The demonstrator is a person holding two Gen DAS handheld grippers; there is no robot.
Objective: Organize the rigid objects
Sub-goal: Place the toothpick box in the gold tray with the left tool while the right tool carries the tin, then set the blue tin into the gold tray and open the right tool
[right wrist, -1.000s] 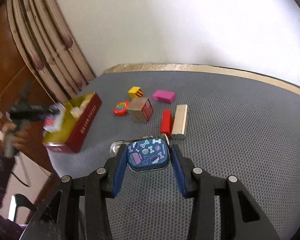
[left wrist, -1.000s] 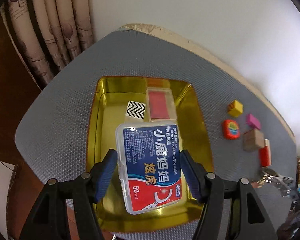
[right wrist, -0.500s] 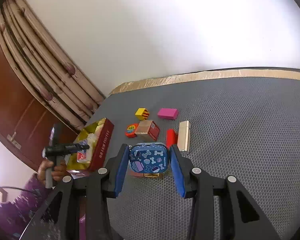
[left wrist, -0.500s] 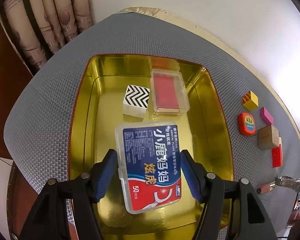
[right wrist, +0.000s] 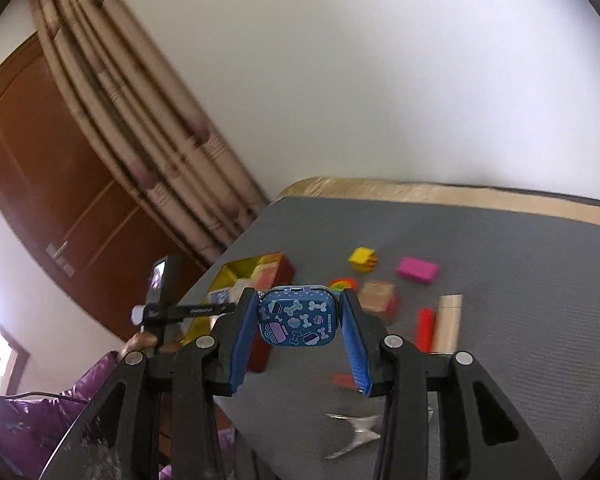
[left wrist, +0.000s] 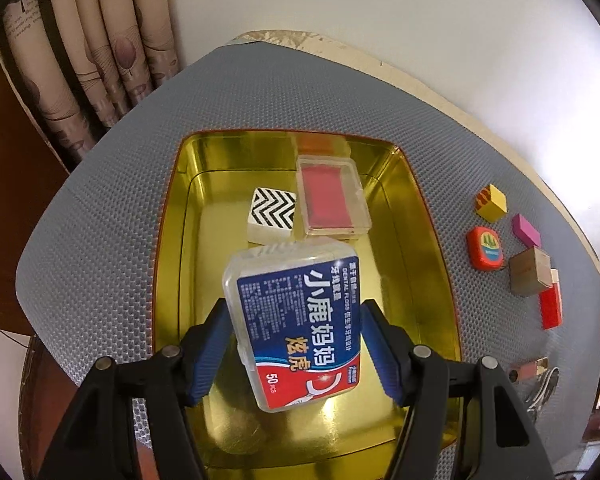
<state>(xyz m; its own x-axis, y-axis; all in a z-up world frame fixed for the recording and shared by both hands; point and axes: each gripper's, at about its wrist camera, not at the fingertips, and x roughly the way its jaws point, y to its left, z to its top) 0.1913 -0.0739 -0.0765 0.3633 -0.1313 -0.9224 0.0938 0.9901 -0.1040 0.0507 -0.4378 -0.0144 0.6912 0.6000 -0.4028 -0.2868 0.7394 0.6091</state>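
1. The left claw point(left wrist: 294, 354) pinches a clear plastic dental-floss box with a blue and red label point(left wrist: 296, 326) between its blue pads, holding it tilted above the gold-lined rectangular metal tin point(left wrist: 424, 248).
2. On the tin's floor, beyond the floss box, lie a white block with black zigzag stripes point(left wrist: 272, 216) and, just beside it, a clear flat case with a red insert point(left wrist: 334, 198).
3. The right claw point(right wrist: 296, 318) grips a small blue rounded tin printed with bones and cupcakes point(right wrist: 298, 316), lifted clear of the surface.
4. The counter wears a grey honeycomb-textured mat point(left wrist: 112, 216), with a beige edge strip point(right wrist: 440, 192) along its far side.
5. Loose on the mat to the right of the gold tin sit a yellow cube point(left wrist: 492, 204), a magenta block point(left wrist: 526, 230), a round-cornered orange-red tape measure point(left wrist: 485, 249), a brown cardboard cube point(left wrist: 529, 272) and a red brick point(left wrist: 551, 310); a pale wooden bar point(right wrist: 448, 322) lies beside the red brick.
6. Metal clutter near the mat's edge is too blurred to identify.
7. Behind the counter rises a plain white wall point(right wrist: 380, 80); pleated beige patterned curtains point(left wrist: 88, 48) hang at the left, next to a brown wooden door point(right wrist: 52, 184).
8. A purple sleeve point(right wrist: 32, 412) shows at the lower left of the right wrist view.
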